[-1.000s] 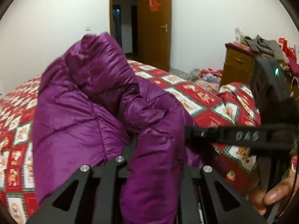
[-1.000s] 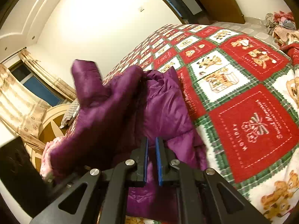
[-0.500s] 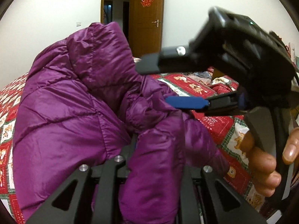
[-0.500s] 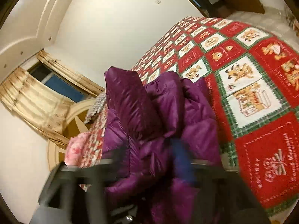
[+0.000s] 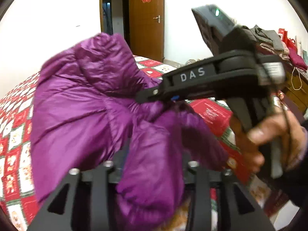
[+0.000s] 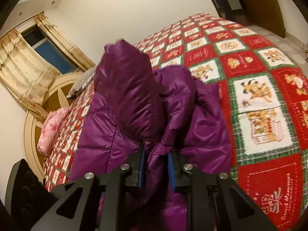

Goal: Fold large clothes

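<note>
Right gripper (image 6: 155, 166), spread a moment ago, now pinches the purple jacket (image 6: 134, 104); left gripper (image 5: 152, 175) stays clamped on it above the bed (image 6: 259, 100).

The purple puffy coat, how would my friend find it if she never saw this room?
Look at the big bed with the red, green and white cartoon quilt. Bunched up on it is the purple puffy coat, pinched by the left gripper and the right gripper. It is the only shiny, plain purple thing there.
</note>
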Motion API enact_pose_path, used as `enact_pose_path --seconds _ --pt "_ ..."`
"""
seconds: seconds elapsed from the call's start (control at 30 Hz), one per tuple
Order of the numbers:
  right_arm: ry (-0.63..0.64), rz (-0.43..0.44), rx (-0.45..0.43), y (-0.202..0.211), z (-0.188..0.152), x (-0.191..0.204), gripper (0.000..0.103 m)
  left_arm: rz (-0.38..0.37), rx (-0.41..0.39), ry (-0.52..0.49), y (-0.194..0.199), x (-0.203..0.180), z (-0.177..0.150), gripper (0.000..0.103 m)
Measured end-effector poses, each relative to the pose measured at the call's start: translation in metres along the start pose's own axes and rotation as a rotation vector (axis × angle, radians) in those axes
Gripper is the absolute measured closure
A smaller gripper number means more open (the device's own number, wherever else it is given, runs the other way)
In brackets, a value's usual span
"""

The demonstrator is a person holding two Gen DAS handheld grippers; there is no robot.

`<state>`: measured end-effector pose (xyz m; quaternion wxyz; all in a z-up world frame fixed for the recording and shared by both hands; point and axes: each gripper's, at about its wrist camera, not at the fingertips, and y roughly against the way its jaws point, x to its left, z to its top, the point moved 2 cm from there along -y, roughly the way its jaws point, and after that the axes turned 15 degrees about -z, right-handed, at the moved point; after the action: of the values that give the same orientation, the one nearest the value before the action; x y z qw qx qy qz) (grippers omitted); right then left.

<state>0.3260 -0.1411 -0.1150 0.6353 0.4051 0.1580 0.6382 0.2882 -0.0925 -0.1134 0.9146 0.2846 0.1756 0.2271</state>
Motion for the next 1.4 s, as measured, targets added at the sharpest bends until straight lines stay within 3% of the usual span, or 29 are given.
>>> enact_pose_path --seconds 0.03,0.07,0.13,0.27,0.33,0.5,0.53,0.6,0.7,0.77,0.93,1.03,1.2,1.3,1.4 --pt "-0.014 -0.005 -0.007 0.002 -0.001 -0.005 0.088 -0.005 -0.009 -0.009 0.011 0.0 0.0 0.04" --pt "-0.028 -0.01 -0.01 0.003 0.0 -0.01 0.089 0.015 -0.025 -0.024 0.025 -0.001 -0.001 0.017" --pt "-0.047 -0.039 -0.006 0.003 -0.002 -0.021 0.093 0.059 -0.076 -0.049 0.057 0.002 -0.002 0.004" --pt "-0.063 -0.03 0.025 -0.002 -0.009 -0.031 0.094 0.063 -0.141 0.021 0.096 0.034 0.009 0.004" --pt "-0.052 -0.042 0.029 -0.004 -0.01 -0.029 0.094 0.142 -0.179 0.071 0.105 0.061 0.019 0.004" --pt "-0.064 -0.054 0.036 -0.006 -0.011 -0.029 0.094 0.381 -0.217 0.276 0.106 0.18 0.018 0.006" --pt "-0.064 -0.057 0.036 -0.006 -0.011 -0.029 0.094 0.401 -0.215 0.338 0.1 0.204 0.014 0.01" --pt "-0.06 -0.063 0.036 -0.007 -0.011 -0.029 0.094 0.339 -0.228 0.426 0.089 0.222 0.002 0.012" --pt "-0.059 -0.071 0.032 -0.006 -0.012 -0.031 0.094 0.249 -0.237 0.455 0.068 0.219 0.0 0.014" --pt "-0.066 -0.089 0.001 0.006 -0.009 -0.033 0.094 0.257 -0.22 0.395 0.06 0.204 0.007 0.014" --pt "-0.026 -0.186 -0.187 0.063 0.019 -0.023 0.093 0.245 -0.187 0.329 0.046 0.182 0.017 0.014" --pt "0.053 -0.18 -0.207 0.073 0.048 0.009 0.093 0.251 -0.166 0.297 0.039 0.168 0.022 0.014" --pt "0.002 -0.095 -0.069 0.011 0.088 0.038 0.093 0.269 -0.124 0.229 0.027 0.148 0.027 0.013" --pt "-0.019 -0.18 -0.034 -0.028 0.086 0.027 0.093 0.265 -0.112 0.182 0.028 0.141 0.026 0.013" --pt "-0.07 -0.194 -0.036 -0.048 0.07 0.007 0.094 0.249 -0.13 0.215 0.038 0.147 0.027 0.012"
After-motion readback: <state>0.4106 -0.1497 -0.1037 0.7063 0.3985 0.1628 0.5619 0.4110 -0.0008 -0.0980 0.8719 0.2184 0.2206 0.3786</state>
